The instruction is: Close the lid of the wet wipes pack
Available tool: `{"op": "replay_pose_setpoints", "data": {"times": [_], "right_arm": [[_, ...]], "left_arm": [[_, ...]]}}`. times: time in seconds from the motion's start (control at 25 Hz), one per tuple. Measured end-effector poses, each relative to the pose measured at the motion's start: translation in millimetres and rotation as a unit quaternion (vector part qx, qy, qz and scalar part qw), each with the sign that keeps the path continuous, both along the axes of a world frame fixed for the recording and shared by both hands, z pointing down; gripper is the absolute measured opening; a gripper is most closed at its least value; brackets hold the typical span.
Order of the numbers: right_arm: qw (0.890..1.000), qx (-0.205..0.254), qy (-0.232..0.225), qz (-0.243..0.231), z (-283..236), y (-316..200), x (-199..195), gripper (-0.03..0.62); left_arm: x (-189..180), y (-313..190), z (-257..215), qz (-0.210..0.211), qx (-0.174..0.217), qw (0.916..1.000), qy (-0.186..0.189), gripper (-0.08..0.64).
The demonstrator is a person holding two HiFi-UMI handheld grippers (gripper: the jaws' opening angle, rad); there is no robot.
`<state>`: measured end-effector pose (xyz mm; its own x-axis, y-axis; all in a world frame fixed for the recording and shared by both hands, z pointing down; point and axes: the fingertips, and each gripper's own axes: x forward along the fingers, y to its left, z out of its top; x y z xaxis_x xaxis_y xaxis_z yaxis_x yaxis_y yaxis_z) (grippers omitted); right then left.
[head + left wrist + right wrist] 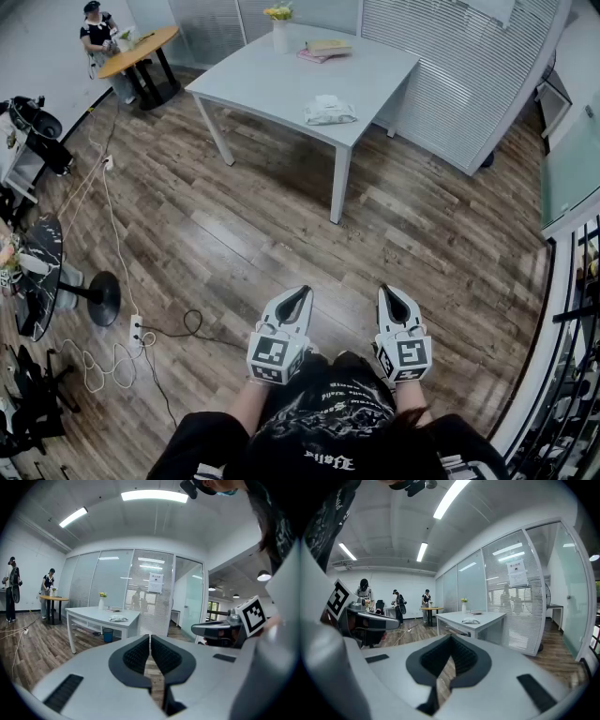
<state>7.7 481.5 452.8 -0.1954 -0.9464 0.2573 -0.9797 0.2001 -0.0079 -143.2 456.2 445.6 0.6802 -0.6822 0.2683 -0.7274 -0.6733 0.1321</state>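
The wet wipes pack (330, 111) lies near the front right corner of a grey table (281, 80) across the room, far from both grippers. It is small in the left gripper view (118, 618) and the right gripper view (471, 621), and its lid is too far away to make out. My left gripper (304, 292) and right gripper (386, 291) are held side by side close to my body, above the wooden floor. Both are shut with nothing between the jaws, as the left gripper (150, 638) and right gripper (451, 639) show close up.
A vase of yellow flowers (279, 28) and books (326, 47) sit at the table's far side. A blue bin (108, 634) stands under it. Cables and a power strip (136, 330) lie on the floor at left. A person stands by a round wooden table (141, 47).
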Motion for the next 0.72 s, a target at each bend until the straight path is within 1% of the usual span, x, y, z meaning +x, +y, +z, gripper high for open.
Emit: {"op": "replay_pose_setpoints", "data": {"times": [0.28,0.48,0.72], "right_arm": [[1.000,0.003,0.022,-0.003,1,-4,-14,-0.002],[1.000,0.004,0.002,0.015,5,-4,-12,-0.002],[1.000,0.002,0.004,0.011,6,-18,-15,-0.002]], "left_arm": [[-11,-6,3,0.008,0.003,1.0000,0.003,0.014],[-19,-10,7,0.008,0.002,0.9999,0.012,0.015],[-22,-21,14,0.010,-0.019,0.9994,0.026,0.015]]}}
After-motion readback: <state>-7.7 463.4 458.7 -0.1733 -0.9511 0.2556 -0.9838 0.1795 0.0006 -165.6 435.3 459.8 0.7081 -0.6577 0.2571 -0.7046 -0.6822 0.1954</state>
